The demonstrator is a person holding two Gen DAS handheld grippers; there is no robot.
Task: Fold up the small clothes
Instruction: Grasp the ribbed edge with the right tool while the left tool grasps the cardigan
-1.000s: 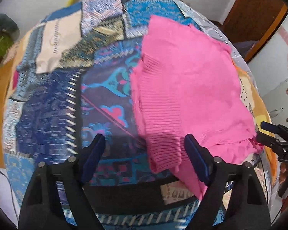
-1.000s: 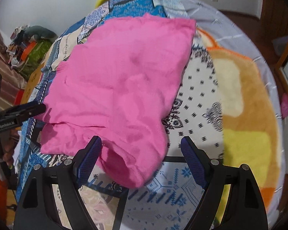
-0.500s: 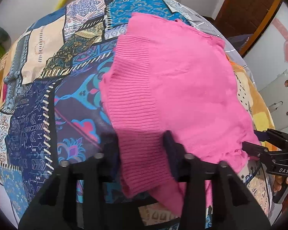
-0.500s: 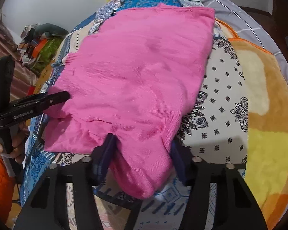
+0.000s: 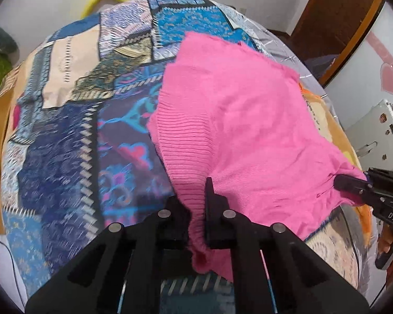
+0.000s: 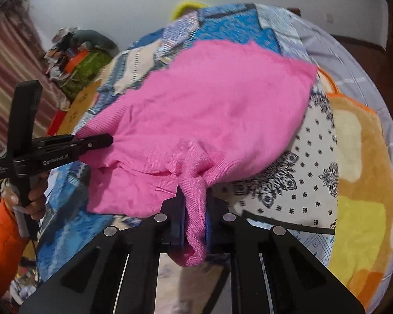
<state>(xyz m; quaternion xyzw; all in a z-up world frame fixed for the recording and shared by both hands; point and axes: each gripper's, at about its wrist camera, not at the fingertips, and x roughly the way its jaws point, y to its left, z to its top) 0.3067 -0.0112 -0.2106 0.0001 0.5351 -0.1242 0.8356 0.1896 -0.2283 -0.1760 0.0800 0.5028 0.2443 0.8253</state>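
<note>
Both black 2-finger grippers, left (image 5: 197, 206) and right (image 6: 194, 217), clamped on near corners of pink ribbed knit garment (image 5: 238, 120) over patchwork bedspread (image 5: 65, 130); thin bunched pinches, risk of slipping out mid-fold.

A bed (image 5: 65, 136) draped in a blue patchwork cover stood against a plain white wall (image 6: 118, 7), with a dark wooden door (image 5: 335, 26) to one side, striped curtains (image 6: 10, 60) to the other and a heap of clutter (image 6: 76, 52) beside them
</note>
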